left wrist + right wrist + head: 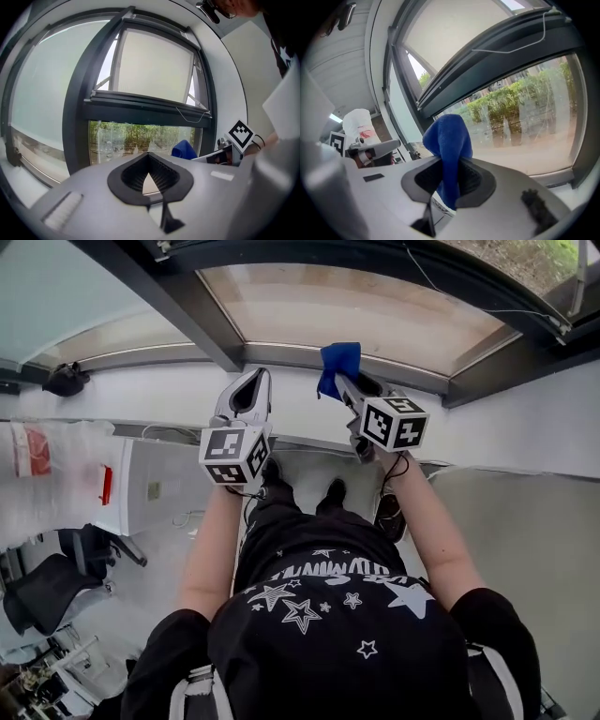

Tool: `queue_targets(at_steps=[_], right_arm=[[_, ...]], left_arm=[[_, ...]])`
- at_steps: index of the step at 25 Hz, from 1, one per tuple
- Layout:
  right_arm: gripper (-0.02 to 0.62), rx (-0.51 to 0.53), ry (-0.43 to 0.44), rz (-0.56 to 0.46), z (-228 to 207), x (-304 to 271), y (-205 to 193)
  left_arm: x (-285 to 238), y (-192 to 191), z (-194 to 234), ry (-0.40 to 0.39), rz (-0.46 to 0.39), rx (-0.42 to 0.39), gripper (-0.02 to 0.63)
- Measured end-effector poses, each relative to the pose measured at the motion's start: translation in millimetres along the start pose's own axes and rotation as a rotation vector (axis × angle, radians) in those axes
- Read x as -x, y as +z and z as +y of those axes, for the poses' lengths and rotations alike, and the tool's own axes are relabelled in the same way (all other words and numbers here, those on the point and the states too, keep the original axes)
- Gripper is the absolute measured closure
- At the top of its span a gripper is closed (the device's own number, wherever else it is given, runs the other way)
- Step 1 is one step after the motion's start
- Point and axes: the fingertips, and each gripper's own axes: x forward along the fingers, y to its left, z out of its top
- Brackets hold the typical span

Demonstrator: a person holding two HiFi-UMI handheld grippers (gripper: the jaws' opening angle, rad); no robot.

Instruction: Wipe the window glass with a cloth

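Observation:
The lower window glass (356, 310) lies ahead of both grippers, with greenery behind it in the left gripper view (136, 138) and the right gripper view (520, 122). My right gripper (339, 381) is shut on a blue cloth (337, 360). The cloth (449, 136) sticks up from between the jaws, just short of the pane's bottom edge. My left gripper (255, 376) hovers over the white sill to the left of the cloth, its pads (161, 176) closed together with nothing between them. The cloth (183, 150) also shows at the right of the left gripper view.
A dark frame bar (187, 306) splits the glass from a frosted pane on the left. A white sill (141, 395) carries a black object (66, 379). A thin wire (511, 44) runs along the upper frame. A plastic bag (47, 465) and an office chair (56, 577) stand at the left.

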Motion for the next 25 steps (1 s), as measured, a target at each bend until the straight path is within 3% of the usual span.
queue_targets(at_steps=[15, 25], right_arm=[[0.520, 0.056, -0.005, 0.051, 74.1, -151.3, 21.5], [0.520, 0.185, -0.001, 0.071, 103.4, -278.1, 41.5]], left_arm=[[-7.9, 9.6, 163.6, 0.040, -0.028, 0.057, 0.597], [-24.5, 8.5, 257.6, 0.021, -0.044, 0.079, 0.598]])
